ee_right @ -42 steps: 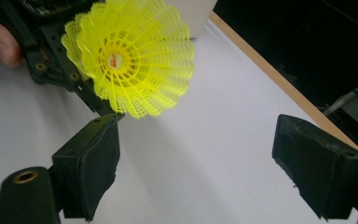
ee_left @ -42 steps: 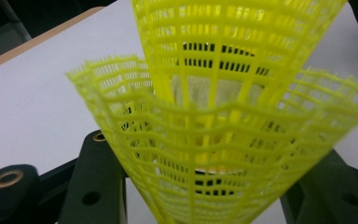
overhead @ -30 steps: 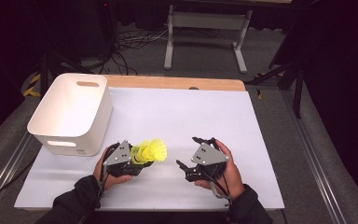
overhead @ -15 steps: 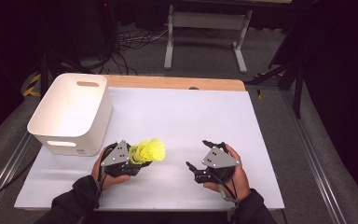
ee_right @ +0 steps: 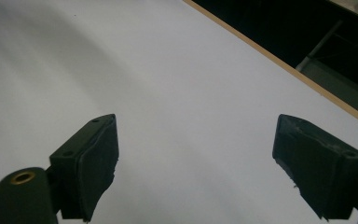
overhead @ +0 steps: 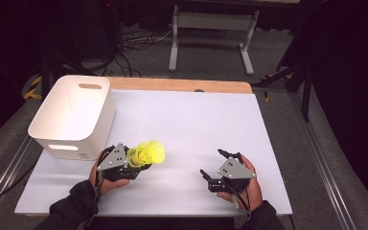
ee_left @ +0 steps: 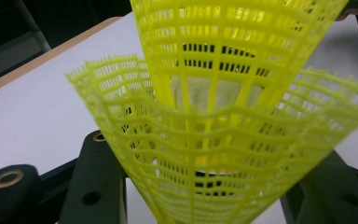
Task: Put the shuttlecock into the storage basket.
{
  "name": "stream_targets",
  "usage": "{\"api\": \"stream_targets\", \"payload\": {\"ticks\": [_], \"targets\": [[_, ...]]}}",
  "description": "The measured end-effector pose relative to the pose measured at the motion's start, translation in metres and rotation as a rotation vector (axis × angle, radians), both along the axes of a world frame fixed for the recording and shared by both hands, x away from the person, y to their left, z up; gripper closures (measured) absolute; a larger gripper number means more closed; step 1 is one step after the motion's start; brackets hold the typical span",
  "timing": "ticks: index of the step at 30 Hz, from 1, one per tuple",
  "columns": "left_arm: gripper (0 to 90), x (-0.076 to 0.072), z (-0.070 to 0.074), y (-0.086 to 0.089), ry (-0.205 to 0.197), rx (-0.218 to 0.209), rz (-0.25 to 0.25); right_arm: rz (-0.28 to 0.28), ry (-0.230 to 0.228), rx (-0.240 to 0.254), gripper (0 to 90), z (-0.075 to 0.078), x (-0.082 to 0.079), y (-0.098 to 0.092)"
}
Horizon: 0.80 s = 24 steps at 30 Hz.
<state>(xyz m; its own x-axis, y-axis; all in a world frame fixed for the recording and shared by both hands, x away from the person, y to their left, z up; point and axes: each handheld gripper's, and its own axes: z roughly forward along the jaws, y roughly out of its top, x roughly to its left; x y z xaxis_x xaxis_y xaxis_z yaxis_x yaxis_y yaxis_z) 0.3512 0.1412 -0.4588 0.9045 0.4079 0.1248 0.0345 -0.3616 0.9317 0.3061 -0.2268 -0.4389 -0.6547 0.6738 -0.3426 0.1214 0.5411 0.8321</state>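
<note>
Meanwhile right gripper (overhead: 216,165), jaws wide and empty, has drawn back toward the table's near edge; left gripper (overhead: 135,165) clamps nested yellow shuttlecocks (overhead: 147,153), probably bound for the white bin (overhead: 74,115).

Yellow plastic mesh shuttlecocks (overhead: 147,154), a glossy white plastic bin (overhead: 74,116), a matt white tabletop (overhead: 196,124) edged in wood.

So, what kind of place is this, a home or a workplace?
Most likely a lab or studio set up for recording handling tasks. A white-covered table stands in a dark room, loose cables lie on the grey floor behind it, and a metal stand is nearby.
</note>
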Motion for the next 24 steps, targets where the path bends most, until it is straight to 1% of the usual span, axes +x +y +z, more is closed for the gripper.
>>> {"api": "stream_targets", "payload": {"ticks": [1, 6, 8, 9, 11, 13, 15, 16, 17, 22, 23, 24], "targets": [[51.4, 0.000, 0.000, 0.000, 0.002, -0.005, 0.001, -0.002, 0.002, 0.008, 15.0, -0.001, 0.000, -0.001], [51.5, -0.001, 0.002, 0.003, -0.001, -0.003, 0.003, -0.007, 0.011, 0.017, 14.6, -0.008, -0.001, -0.005], [51.5, -0.001, 0.003, 0.004, 0.000, -0.009, 0.007, -0.003, 0.016, 0.016, 14.4, -0.009, -0.001, -0.006], [51.5, 0.000, 0.003, 0.005, -0.012, -0.004, 0.008, -0.002, 0.018, 0.015, 14.4, -0.010, -0.001, -0.005], [51.5, -0.001, 0.004, 0.006, -0.005, -0.008, 0.009, -0.002, 0.017, 0.013, 14.3, -0.010, -0.001, -0.005], [51.6, -0.001, 0.005, 0.008, -0.008, -0.012, 0.012, 0.002, 0.017, 0.013, 14.2, -0.012, -0.001, -0.004], [51.7, -0.001, 0.006, 0.009, -0.011, -0.014, 0.015, 0.006, 0.016, 0.004, 14.0, -0.012, -0.001, -0.003], [51.7, -0.002, 0.006, 0.010, -0.010, -0.021, 0.018, 0.007, 0.014, 0.008, 14.0, -0.012, -0.001, -0.003], [51.6, -0.002, 0.007, 0.011, -0.019, -0.016, 0.020, 0.006, 0.012, 0.011, 13.9, -0.012, -0.001, -0.003], [51.7, -0.002, 0.010, 0.014, -0.023, -0.024, 0.025, 0.004, 0.008, 0.020, 13.8, -0.012, -0.001, -0.004], [51.7, -0.002, 0.011, 0.016, -0.026, -0.032, 0.029, 0.003, 0.007, 0.022, 13.8, -0.012, -0.001, -0.004], [51.7, -0.003, 0.012, 0.016, -0.020, -0.034, 0.030, 0.004, 0.007, 0.022, 13.8, -0.012, -0.001, -0.004]]}}
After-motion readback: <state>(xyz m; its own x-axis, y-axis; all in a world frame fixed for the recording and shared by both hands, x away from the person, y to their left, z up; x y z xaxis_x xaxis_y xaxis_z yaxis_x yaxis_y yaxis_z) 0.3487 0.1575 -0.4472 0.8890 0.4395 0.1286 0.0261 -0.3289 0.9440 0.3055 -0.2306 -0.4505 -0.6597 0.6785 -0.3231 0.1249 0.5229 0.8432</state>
